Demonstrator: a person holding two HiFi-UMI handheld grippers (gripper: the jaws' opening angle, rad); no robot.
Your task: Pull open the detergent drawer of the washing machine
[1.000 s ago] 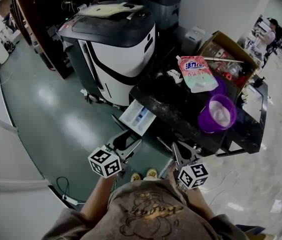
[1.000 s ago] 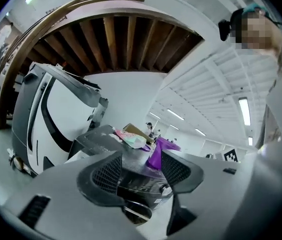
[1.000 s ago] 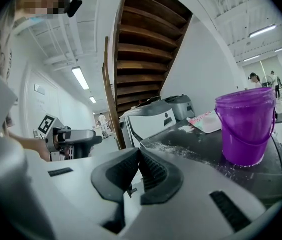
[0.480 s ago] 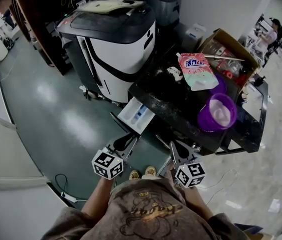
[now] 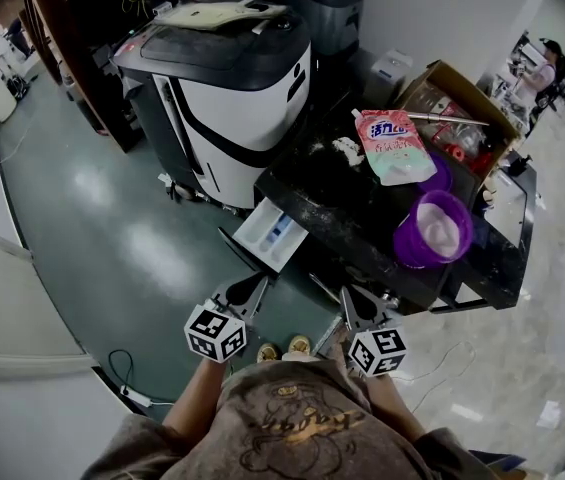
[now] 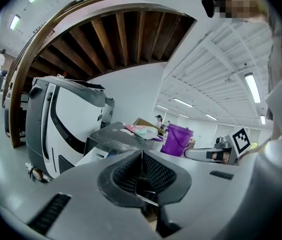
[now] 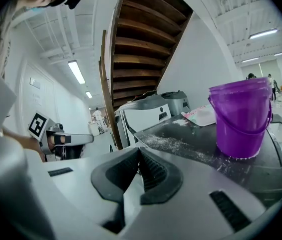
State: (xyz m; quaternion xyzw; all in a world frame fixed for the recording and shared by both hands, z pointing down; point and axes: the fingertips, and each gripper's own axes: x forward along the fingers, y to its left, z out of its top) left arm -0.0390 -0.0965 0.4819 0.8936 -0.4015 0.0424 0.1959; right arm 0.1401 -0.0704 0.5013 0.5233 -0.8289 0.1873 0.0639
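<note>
**Left gripper** (image 6: 141, 155): the ribbed black pads have just closed on each other, with nothing between them. **Right gripper** (image 7: 140, 152): the jaws also stand together at the tips and are empty.

In the head view both the left gripper (image 5: 258, 282) and the right gripper (image 5: 346, 294) hang near the person, side by side over the glossy green floor (image 5: 112, 228). Both are apart from the machine front and touch nothing.

The white plastic detergent drawer (image 5: 270, 234) lies just beyond the left gripper's tips. It juts out of the near left corner of the low washing machine with the powder-dusted black top (image 5: 347, 203), and a blue inner compartment is exposed. On that top stand a translucent purple plastic bucket (image 5: 434, 226) and a pink detergent pouch (image 5: 394, 146), with an open brown cardboard box (image 5: 462, 93) at the far right. A taller white-and-black cabinet-shaped machine (image 5: 232, 98) stands to the far left.

Judged from this layout, the pull is finished: the drawer stands well out and is released. Nothing appears left to do but move the grippers clear.
</note>
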